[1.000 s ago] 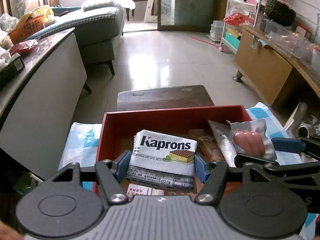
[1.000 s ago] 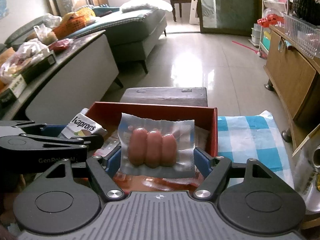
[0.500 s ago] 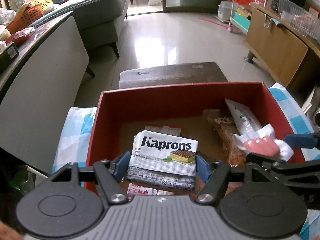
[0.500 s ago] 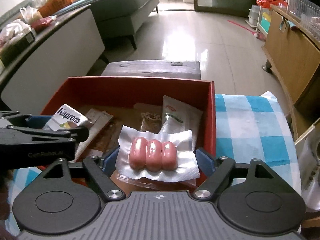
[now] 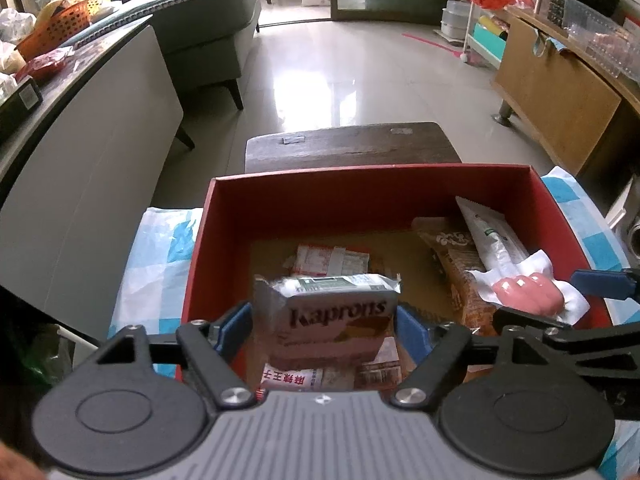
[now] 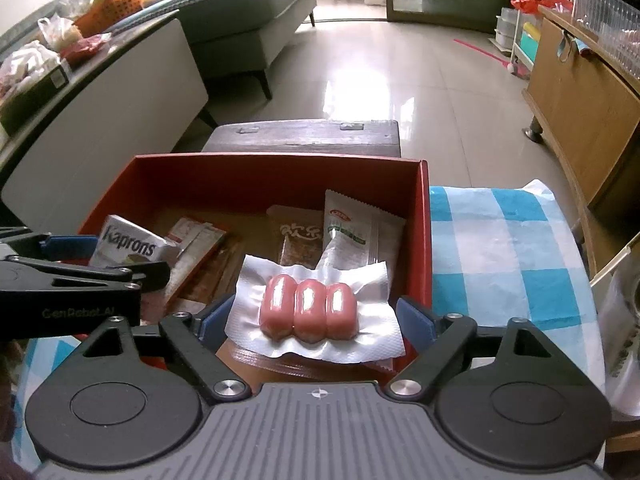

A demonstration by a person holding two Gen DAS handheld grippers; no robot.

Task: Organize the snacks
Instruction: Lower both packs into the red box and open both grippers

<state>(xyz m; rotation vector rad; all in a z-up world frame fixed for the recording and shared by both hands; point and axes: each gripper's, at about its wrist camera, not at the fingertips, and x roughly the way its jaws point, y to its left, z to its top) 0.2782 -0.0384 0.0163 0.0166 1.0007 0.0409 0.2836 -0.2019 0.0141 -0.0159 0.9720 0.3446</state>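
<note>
A red box (image 5: 368,188) (image 6: 424,216) holds several snack packets. My left gripper (image 5: 325,322) is shut on a white Kaprons wafer pack (image 5: 332,320), tipped forward and low inside the box's left side; it also shows in the right wrist view (image 6: 128,242). My right gripper (image 6: 312,320) is shut on a clear pack of three pink sausages (image 6: 308,312), held flat over the box's right side; the pack also shows in the left wrist view (image 5: 528,296). A white-green packet (image 6: 348,232) and a brown packet (image 6: 298,240) lie under it.
The box stands on a blue-and-white checked cloth (image 6: 500,248). A dark wooden stool (image 5: 348,144) is just beyond the box. A grey counter (image 5: 80,152) with clutter runs on the left, a wooden cabinet (image 5: 560,96) on the right.
Both grippers have dropped lower into the red box with their packs. The Kaprons pack has tipped forward so its top edge faces up; the sausage pack has gone from upright to flat.
</note>
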